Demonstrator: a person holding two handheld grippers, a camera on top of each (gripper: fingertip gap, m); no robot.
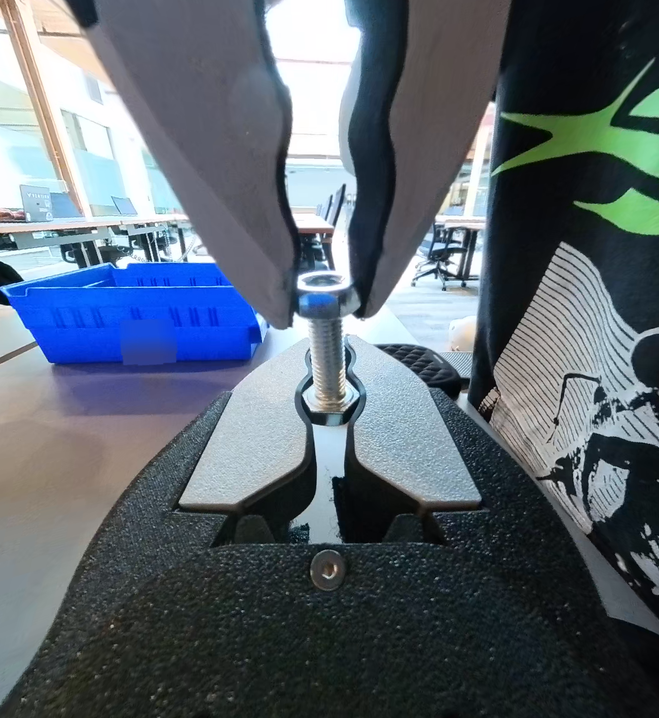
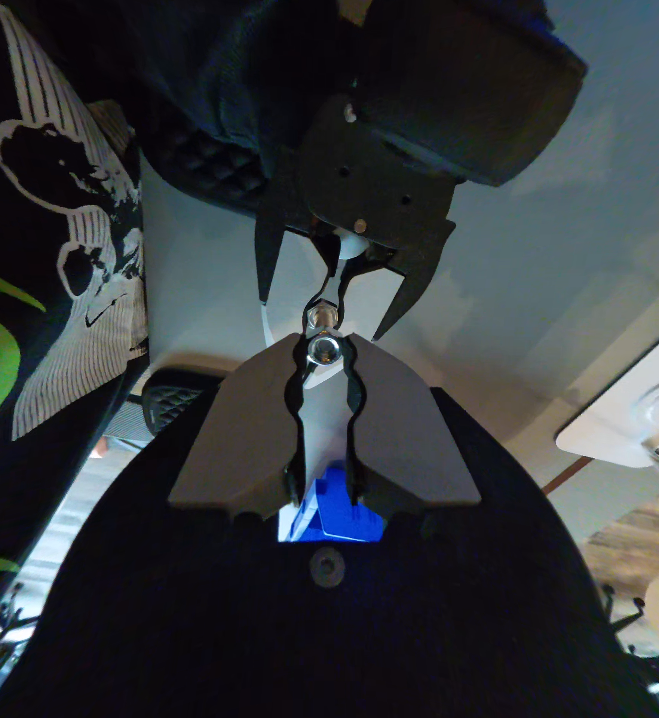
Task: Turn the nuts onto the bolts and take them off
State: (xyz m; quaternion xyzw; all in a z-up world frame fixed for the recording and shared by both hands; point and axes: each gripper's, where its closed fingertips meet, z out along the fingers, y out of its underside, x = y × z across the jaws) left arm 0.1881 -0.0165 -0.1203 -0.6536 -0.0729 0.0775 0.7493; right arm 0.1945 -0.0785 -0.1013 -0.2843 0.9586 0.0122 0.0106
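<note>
In the left wrist view my left gripper (image 1: 328, 345) is shut on the hex head (image 1: 330, 412) of a silver bolt (image 1: 326, 361) and holds it upright above the table. My right gripper (image 1: 326, 309) comes down from above, its grey fingertips shut on a silver nut (image 1: 326, 295) at the top end of the thread. In the right wrist view my right gripper (image 2: 324, 342) shows the nut (image 2: 322, 351) end-on between its tips. Beyond it the bolt head (image 2: 322, 312) sits in the left gripper (image 2: 322, 330).
A blue plastic bin (image 1: 133, 311) stands on the grey table (image 1: 48, 427) to the far left; it shows through the finger gap in the right wrist view (image 2: 335, 509). A person's black printed shirt (image 1: 592, 272) is close on the right. Desks and chairs stand behind. Tip to tip, the grippers are about 6 cm apart.
</note>
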